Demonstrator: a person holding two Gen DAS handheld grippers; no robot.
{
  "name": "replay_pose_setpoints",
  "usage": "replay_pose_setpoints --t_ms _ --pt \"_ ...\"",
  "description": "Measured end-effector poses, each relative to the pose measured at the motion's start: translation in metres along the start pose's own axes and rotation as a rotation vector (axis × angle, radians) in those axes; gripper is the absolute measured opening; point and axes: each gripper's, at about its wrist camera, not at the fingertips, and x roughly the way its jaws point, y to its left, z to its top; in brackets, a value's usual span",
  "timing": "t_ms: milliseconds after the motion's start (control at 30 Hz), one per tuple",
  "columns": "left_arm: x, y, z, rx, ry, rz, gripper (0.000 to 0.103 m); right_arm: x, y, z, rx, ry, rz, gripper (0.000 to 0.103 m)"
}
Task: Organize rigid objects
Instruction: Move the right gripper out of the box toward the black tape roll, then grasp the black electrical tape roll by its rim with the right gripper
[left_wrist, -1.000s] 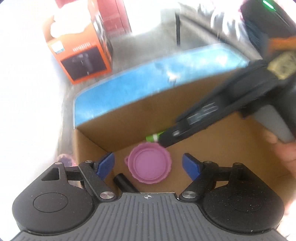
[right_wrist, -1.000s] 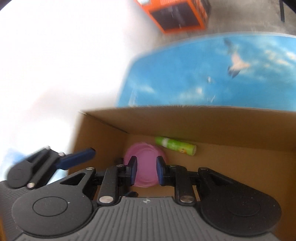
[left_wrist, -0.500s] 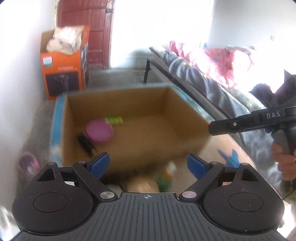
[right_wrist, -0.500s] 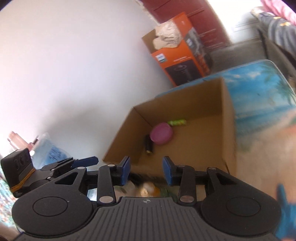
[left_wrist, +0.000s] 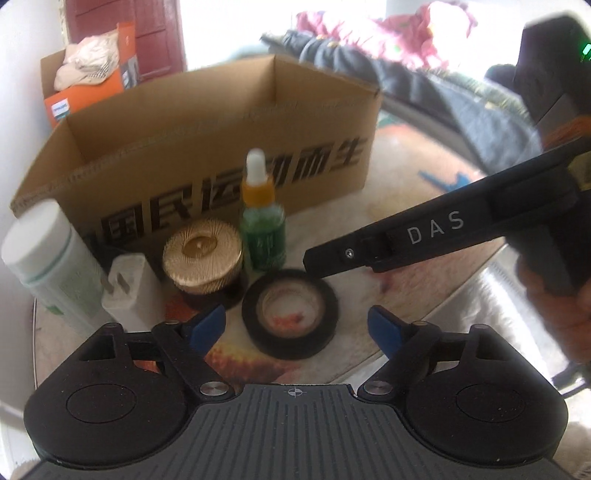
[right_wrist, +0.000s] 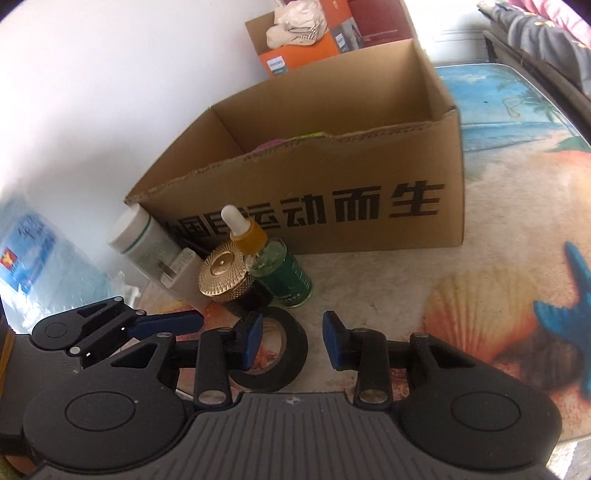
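Black tape, one roll (left_wrist: 290, 317), lies flat on the bench (right_wrist: 480, 266) just ahead of both grippers. The left gripper (left_wrist: 295, 326) has its fingers spread wide, having just narrowed a little, and the roll sits between and slightly beyond them, untouched. The right gripper (right_wrist: 291, 338) holds its fingers partly apart, also just narrowed; its left finger (right_wrist: 251, 341) overlaps the roll's edge, though contact cannot be judged. Beyond the fingers stand one green dropper bottle (left_wrist: 262, 232), one gold-lidded jar (left_wrist: 203, 262), one white charger plug (left_wrist: 129, 291) and one white bottle (left_wrist: 48, 254), all close against one cardboard box (right_wrist: 332, 206). Only the left view shows the person's hand (left_wrist: 554, 302) on the right gripper's handle. Only the right view shows something pink (right_wrist: 269, 144) inside the box and a water jug (right_wrist: 44, 258) far left of the fingers.
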Motion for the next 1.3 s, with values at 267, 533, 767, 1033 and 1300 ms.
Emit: replay_pose_setpoints --t_ms 267,533,767,1033,1300 --pt "0.015 0.007 -0.007 -0.046 0.021 -0.011 0.065 0.016 0.007 -0.008 -0.064 0.049 -0.019 0.023" --pt "0.019 0.007 -0.002 -0.071 0.006 -0.077 0.065 0.007 0.0 -0.007 -0.045 0.055 -0.031 0.019" --pt "0.024 -0.011 0.002 -0.01 0.011 -0.073 0.069 -0.003 -0.009 -0.011 -0.04 0.051 -0.028 0.019" --pt "0.03 -0.021 0.007 0.048 0.017 -0.038 0.071 -0.002 -0.014 -0.009 -0.058 0.076 0.008 0.02" --pt "0.032 -0.028 0.009 0.047 0.006 -0.015 0.066 -0.006 -0.021 -0.011 -0.077 0.07 0.013 0.021"
